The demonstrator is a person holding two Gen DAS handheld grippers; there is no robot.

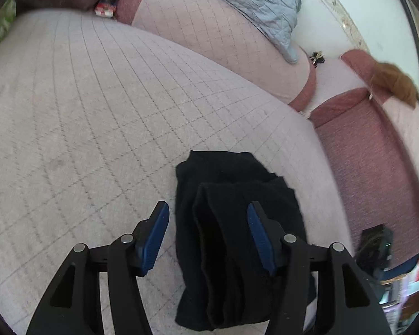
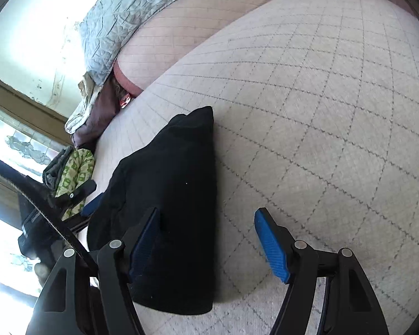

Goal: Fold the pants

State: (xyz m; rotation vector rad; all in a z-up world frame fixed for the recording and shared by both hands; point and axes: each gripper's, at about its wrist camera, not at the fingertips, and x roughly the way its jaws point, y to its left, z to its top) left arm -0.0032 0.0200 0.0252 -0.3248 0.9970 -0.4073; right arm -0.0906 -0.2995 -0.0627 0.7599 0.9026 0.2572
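since the black pants (image 1: 234, 240) already lie as a narrow folded bundle on the quilted sofa seat (image 1: 97, 128), we judge the fold to be nearly or wholly done, and the step in hand looks like a last tidy or a clean let-go. to do it well we would keep both tools low and level, press the layers flat rather than drag them, check that the edges line up, and lift straight away so no blue pad (image 1: 153, 240) catches a loose layer and pulls the stack apart. the left gripper (image 1: 206, 234) has its jaws spread wide; in its own view the bundle lies between and beneath the pads, but we see no pad pinching cloth, so it holds nothing as far as we can tell. the right gripper (image 2: 206, 240) is likewise wide open; its left finger stands over the bundle's near edge while its right finger (image 2: 271, 248) hangs above bare seat, and whether it touches the pants (image 2: 167, 201) we cannot tell. a grey quilted blanket (image 2: 131, 8) sits well apart on the backrest.
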